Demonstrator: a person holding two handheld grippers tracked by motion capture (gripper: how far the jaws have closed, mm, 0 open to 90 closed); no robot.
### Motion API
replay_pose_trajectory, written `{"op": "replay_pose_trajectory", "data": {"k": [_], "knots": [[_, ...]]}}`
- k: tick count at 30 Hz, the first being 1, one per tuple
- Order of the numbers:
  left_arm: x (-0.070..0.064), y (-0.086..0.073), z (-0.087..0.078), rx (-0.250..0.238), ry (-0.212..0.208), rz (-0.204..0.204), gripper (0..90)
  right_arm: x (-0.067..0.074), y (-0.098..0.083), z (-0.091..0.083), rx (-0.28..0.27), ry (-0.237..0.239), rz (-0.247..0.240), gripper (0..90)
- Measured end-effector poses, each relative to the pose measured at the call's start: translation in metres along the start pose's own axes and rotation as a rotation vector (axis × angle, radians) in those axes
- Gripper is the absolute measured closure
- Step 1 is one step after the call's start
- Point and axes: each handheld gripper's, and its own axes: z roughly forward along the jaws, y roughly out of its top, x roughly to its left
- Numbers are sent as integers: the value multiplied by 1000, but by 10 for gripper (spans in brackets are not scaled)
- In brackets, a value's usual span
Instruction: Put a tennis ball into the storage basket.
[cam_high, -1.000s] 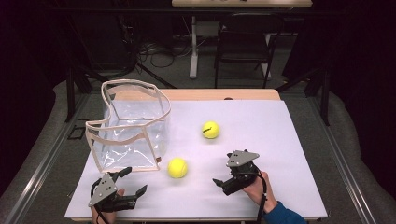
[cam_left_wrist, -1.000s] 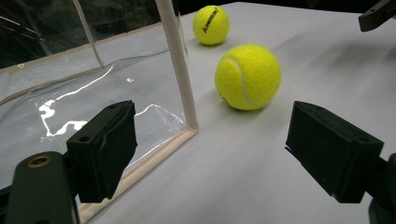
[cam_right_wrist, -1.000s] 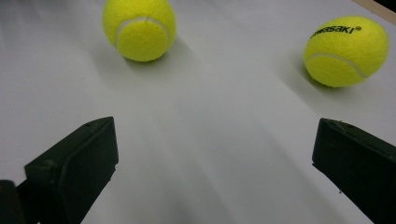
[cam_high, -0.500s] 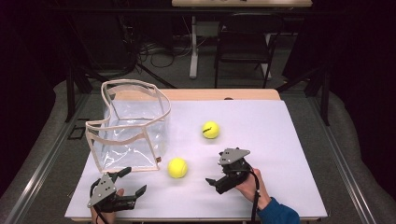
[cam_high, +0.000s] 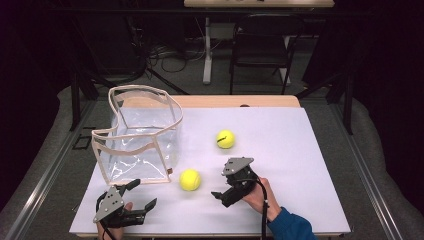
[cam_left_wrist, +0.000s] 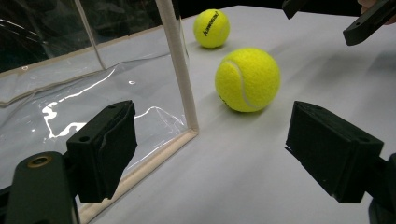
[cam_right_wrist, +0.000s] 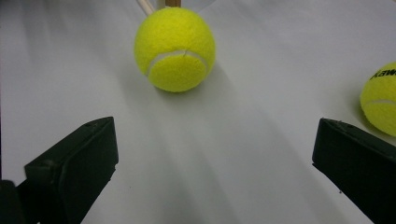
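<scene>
Two yellow tennis balls lie on the white table. The near ball rests beside the front corner of a clear plastic bag with beige trim. The far ball lies farther back, apart from the bag. My right gripper is open just right of the near ball, aimed at it, with nothing between its jaws. My left gripper is open near the front edge, below the bag's front corner.
The bag stands upright and open-topped on the left part of the table. A wooden strip borders the table's far edge. A dark chair and cables stand on the floor behind the table.
My right gripper has moved left, closer to the near ball. The left gripper has shifted only slightly. Neither ball nor the bag has moved.
</scene>
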Motion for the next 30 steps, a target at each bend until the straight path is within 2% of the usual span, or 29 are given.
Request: {"op": "replay_pose_trajectory", "data": {"k": [8,30], "knots": [[0,0,-1,-3,-1,-2,158,0,9,10,8,23,3,0],[0,0,-2,-5,2,-1,158,8,33,39,64,93,-53,0]]}}
